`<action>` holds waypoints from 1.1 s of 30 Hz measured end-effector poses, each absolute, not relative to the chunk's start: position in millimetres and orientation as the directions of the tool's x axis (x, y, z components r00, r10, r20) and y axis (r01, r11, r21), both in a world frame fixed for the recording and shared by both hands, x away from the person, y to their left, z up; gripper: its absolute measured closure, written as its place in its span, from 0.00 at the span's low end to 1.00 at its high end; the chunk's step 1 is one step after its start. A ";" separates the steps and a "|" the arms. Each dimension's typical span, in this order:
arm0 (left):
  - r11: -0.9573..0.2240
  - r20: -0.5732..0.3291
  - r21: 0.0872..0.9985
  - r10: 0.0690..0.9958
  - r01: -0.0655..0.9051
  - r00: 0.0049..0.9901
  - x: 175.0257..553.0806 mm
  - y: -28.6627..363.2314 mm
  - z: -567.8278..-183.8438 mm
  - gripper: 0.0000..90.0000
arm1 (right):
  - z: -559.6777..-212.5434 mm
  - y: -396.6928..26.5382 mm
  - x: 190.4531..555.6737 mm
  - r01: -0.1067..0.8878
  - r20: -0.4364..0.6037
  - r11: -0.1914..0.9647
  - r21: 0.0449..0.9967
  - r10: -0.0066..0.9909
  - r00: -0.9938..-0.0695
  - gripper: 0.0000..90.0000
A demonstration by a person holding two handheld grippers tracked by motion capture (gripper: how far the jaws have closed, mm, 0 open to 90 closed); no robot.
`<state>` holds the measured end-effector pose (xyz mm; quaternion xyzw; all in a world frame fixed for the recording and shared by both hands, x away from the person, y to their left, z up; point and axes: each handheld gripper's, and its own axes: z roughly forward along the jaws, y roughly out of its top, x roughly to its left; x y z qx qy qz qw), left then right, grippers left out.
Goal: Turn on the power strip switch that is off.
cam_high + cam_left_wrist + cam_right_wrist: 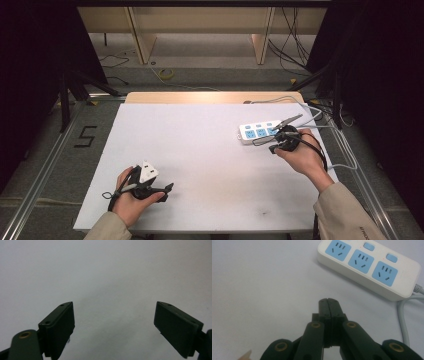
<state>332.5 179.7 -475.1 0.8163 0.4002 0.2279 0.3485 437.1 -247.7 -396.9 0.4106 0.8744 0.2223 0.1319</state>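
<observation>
A white power strip with three blue sockets lies at the right of the white table top. Its grey cable loops off to the right. In the right gripper view the power strip lies just ahead and to the right of my right gripper, whose jaws are pressed together with nothing between them. In the high view the right gripper sits just in front of the strip. My left gripper rests low at the table's front left. Its jaws stand wide apart over bare white surface.
The strip's cable curves down past the right gripper's jaws. Beyond the table are wooden shelf legs and loose cables on the floor. A taped "5" marks the floor at left, and metal rails run along both sides.
</observation>
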 end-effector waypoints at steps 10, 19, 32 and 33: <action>-0.435 0.092 0.753 0.813 0.494 0.575 332.3 179.4 -474.9 0.18 | -394.5 -243.9 445.5 0.659 -0.056 0.570 0.492 0.775 -0.629 1.00; -0.434 0.090 0.752 0.813 0.495 0.576 332.4 179.3 -475.3 0.18 | -393.8 -240.8 455.0 0.665 -0.055 0.569 0.484 0.778 -0.625 1.00; -0.445 0.097 0.748 0.808 0.493 0.581 332.5 178.8 -475.5 0.18 | -394.3 -237.6 466.7 0.675 -0.056 0.566 0.474 0.784 -0.619 1.00; -0.445 0.098 0.748 0.808 0.493 0.581 332.5 178.8 -475.5 0.18 | -393.9 -237.0 467.6 0.675 -0.058 0.567 0.473 0.784 -0.618 1.00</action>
